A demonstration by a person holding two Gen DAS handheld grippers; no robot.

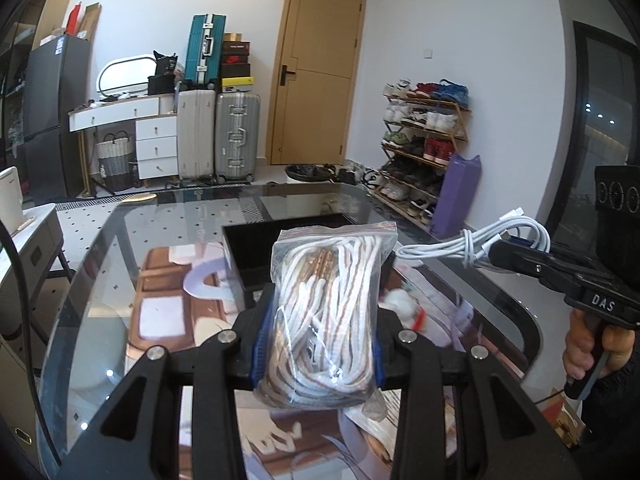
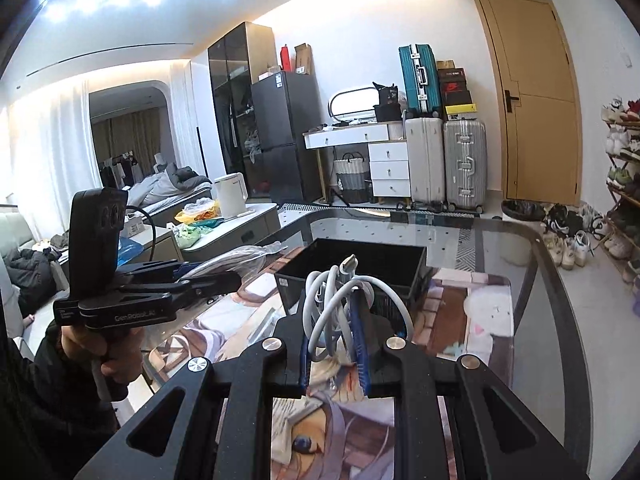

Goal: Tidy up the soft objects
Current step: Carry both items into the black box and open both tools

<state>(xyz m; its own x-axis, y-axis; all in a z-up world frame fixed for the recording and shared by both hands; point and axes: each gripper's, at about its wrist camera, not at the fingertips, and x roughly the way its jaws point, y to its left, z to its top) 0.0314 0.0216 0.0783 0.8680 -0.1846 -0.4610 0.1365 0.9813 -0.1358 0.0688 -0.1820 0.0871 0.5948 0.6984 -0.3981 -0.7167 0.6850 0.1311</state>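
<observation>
Here the left gripper (image 1: 318, 340) is clenched on a clear bag of cords (image 1: 326, 312); its blue pads (image 1: 262, 344) press both sides, and the bag stands upright above the glass table (image 1: 100, 280). The lower corner of the bag hides part of the printed mat (image 1: 168, 312) under it. What the small white and red thing (image 1: 404, 308) at 3 o'clock of the bag is, I cannot make out.

Behind the bag, at 12 o'clock, lies a black tray (image 1: 248, 256); the bag covers its right half in the left wrist view.

At 2 o'clock of the bag, the right gripper (image 1: 496, 250) grasps a coiled white cable (image 1: 472, 246), held in the air over the table edge. In the right wrist view the fingers (image 2: 358, 336) are shut on the loops of the cable, and one plug (image 2: 348, 264) points up in front of the tray. A person's hand (image 1: 588, 344) holds the handle, cut off by the frame.

Farther back stand suitcases (image 1: 236, 136), a door (image 1: 316, 76) and a shoe rack (image 1: 424, 140).
</observation>
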